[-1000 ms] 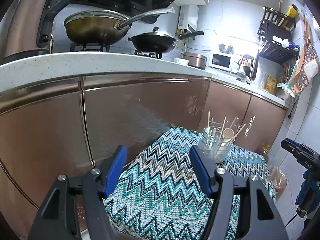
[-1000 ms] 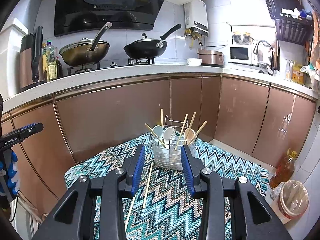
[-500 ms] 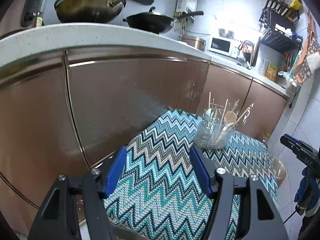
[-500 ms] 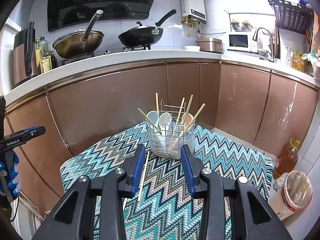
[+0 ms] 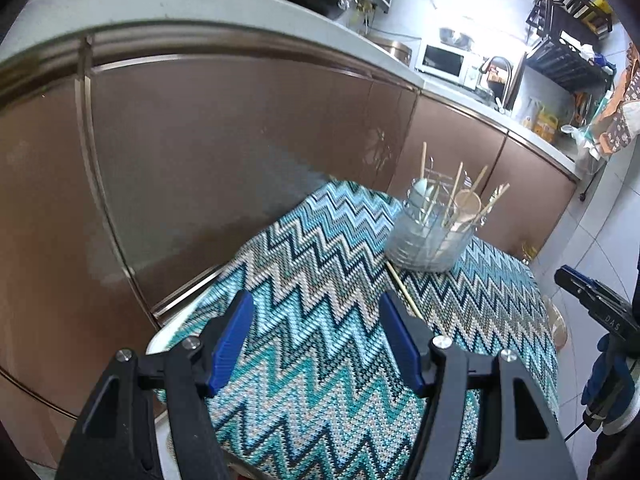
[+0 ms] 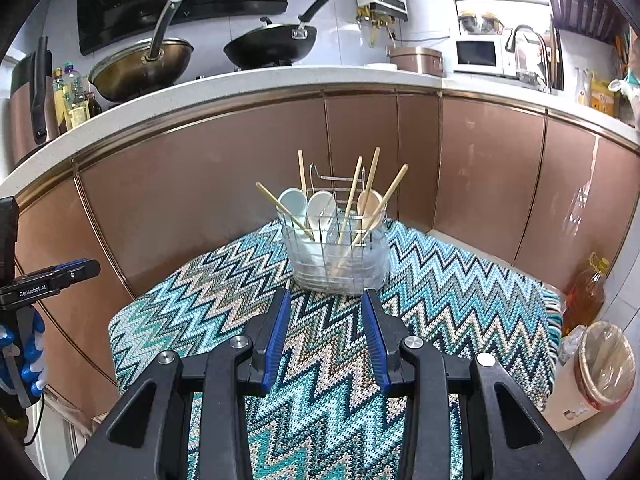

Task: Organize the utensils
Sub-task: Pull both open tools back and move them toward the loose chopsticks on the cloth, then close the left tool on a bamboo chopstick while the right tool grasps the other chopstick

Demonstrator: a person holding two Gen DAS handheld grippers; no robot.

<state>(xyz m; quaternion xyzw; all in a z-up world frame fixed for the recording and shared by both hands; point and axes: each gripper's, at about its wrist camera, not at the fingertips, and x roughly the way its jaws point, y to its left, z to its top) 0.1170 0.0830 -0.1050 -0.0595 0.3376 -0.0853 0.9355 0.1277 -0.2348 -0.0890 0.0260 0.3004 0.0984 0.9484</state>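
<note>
1. Left gripper [image 5: 316,336]: our jaws stand wide, nothing between them, only the zigzag cloth [image 5: 304,360] under them. The loose chopstick [image 5: 404,290] lies on the cloth at about 1 o'clock from the tips, one end touching the foot of the wire caddy [image 5: 428,240]. Risk: it lies flat on woven fabric, so the pads could snag the weave and drag the cloth instead of getting under the stick.

2. Cloth drapes over a small table whose edge shows at 8 o'clock in the left view. If we pull the cloth, the caddy rides with it. It is tall and loaded with upright sticks, so we judge it tip-prone.

3. Right gripper [image 6: 326,336]: our jaws are narrow and empty, aimed at the caddy at 12 o'clock. In this view only a short end of the chopstick shows by the left fingertip [image 6: 285,300]; the rest is hidden behind the finger. Risk: going in blind from this side, we nudge the stick or bump the caddy.

4. Caddy contents: chopsticks [image 6: 352,200] and spoons [image 6: 320,208] lean outward at all angles. Dropping another stick in could catch on a leaning one and flick it out.

5. Trash bin [image 6: 600,372] at 4 o'clock and oil bottle [image 6: 588,292] at 3 o'clock sit below the table edge; anything rolling off the right side lands there.

6. Both grippers converge on one stick, so a clash is possible.
</note>
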